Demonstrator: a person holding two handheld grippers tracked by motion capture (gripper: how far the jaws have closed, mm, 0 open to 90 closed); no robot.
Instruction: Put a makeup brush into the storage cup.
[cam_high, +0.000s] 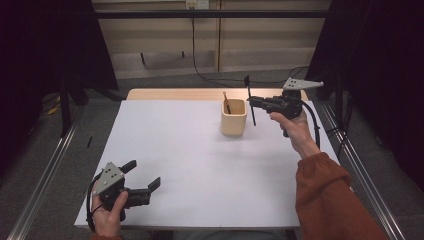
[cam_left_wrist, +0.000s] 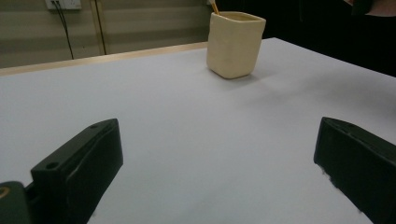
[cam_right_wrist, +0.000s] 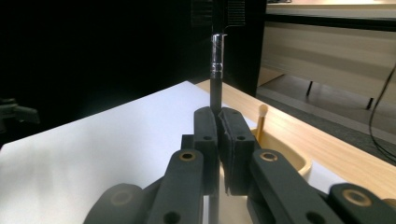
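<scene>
While a slim black brush (cam_high: 251, 102) stands upright in the air just right of a cream holder (cam_high: 234, 117), the right gripper (cam_high: 253, 102) has its jaws clamped on the handle (a silver ferrule (cam_right_wrist: 217, 56) shows above them in the right gripper view). A wooden stick (cam_high: 226, 102) leans inside the holder, which sits toward the far right of the white table (cam_high: 190, 160). Near the front left corner, well apart, the left gripper (cam_high: 142, 175) is held low with its jaws spread wide and nothing between them.
</scene>
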